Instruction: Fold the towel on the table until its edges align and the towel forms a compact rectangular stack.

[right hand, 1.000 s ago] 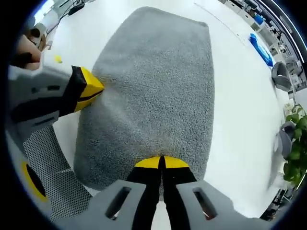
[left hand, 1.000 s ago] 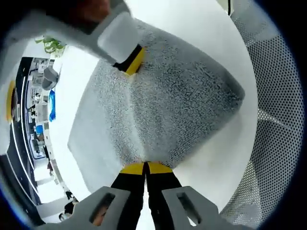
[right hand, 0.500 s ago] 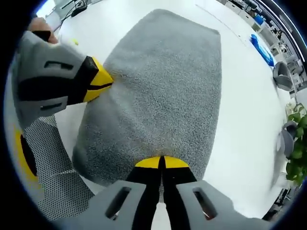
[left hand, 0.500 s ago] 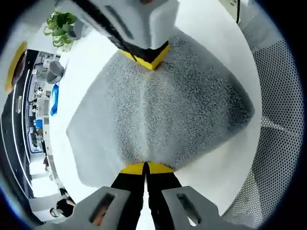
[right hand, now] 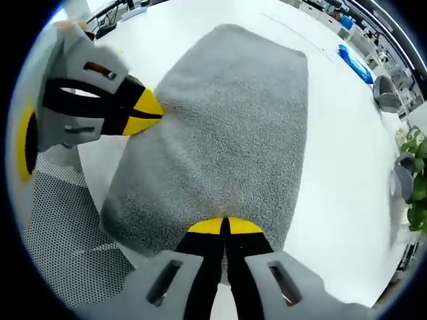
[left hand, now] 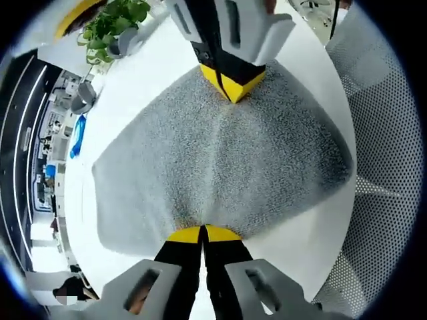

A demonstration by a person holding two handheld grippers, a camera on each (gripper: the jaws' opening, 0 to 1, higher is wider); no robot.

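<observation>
- Pinching the grey towel at its near edge, our left gripper is clamped tight
- Our right gripper clamps another edge above the white table

A white table carries a grey towel spread over its near edge.

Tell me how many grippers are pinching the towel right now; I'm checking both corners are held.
2. The left gripper and the right gripper each have jaws shut on the towel edge, at two separate points along it.
</observation>
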